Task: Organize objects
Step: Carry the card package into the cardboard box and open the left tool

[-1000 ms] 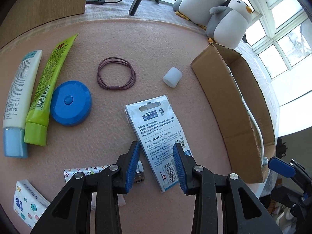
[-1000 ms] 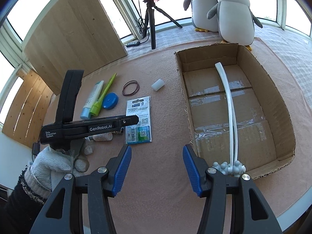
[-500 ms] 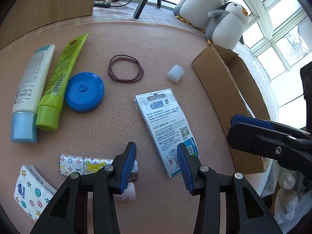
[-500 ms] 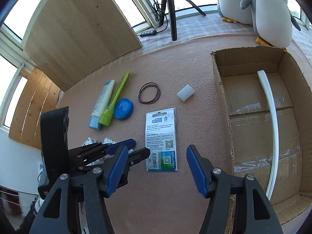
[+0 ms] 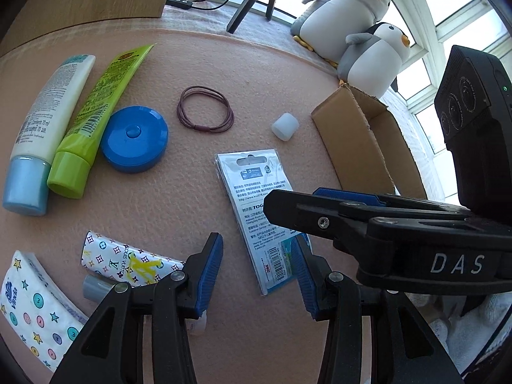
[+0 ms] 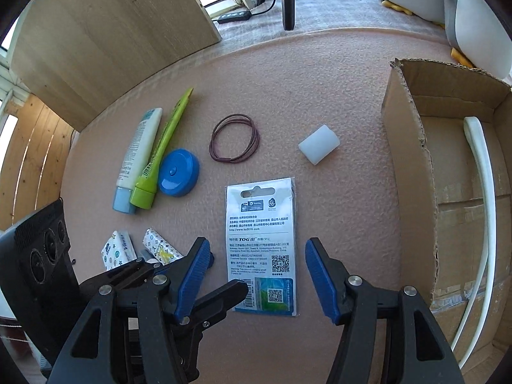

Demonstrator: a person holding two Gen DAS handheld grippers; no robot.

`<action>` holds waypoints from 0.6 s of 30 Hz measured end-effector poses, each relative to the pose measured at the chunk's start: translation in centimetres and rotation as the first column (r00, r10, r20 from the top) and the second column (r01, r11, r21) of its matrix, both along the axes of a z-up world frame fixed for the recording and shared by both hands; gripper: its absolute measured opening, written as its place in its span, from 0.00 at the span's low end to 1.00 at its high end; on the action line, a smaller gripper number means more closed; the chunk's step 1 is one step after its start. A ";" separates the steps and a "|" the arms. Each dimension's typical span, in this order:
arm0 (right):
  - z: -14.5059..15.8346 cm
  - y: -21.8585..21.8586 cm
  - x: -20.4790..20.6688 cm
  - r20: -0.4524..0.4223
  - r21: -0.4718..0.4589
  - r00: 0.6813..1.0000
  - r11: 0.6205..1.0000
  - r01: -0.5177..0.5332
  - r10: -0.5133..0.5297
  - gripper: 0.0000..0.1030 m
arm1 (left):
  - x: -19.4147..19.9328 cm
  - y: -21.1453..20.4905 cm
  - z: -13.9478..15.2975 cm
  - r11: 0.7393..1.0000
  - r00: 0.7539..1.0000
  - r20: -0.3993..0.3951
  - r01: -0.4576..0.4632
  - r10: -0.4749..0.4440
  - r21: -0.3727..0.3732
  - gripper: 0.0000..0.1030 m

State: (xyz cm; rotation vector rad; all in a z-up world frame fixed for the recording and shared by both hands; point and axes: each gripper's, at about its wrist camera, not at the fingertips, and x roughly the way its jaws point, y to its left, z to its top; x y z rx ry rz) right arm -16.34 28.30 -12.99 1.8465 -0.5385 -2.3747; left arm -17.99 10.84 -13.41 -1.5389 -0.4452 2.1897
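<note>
A flat white-and-blue packet [image 6: 260, 240] lies printed side up on the pink mat. My right gripper [image 6: 257, 275] hovers just above it, open, with the packet's lower half between the blue pads and neither pad touching it. My left gripper [image 5: 257, 275] is open too and holds nothing. It sits at the packet's near left corner, its right finger [image 5: 304, 275] beside the barcode end. In the left wrist view the right gripper's black body crosses over the packet. An open cardboard box [image 6: 412, 166] on the right holds a long white strip [image 6: 480, 166].
Left of the packet lie a white-and-blue tube [image 6: 139, 153], a green tube [image 6: 160, 160], a blue round case [image 6: 179, 172], a patterned tube [image 5: 128, 260] and a tissue pack [image 5: 32, 304]. Brown hair ties [image 6: 235, 142] and a white cap [image 6: 318, 144] lie beyond it. Plush penguins [image 5: 348, 16] sit behind.
The right gripper has swung left from the box and come down over the packet. The left gripper has widened a little and drawn back to the packet's near left corner.
</note>
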 end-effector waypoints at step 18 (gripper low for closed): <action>-1.7 0.7 0.7 0.030 -0.013 1.000 1.000 0.005 -0.005 0.32 | -0.1 1.4 -0.1 1.000 1.000 -0.005 0.002 -0.002 0.017 0.45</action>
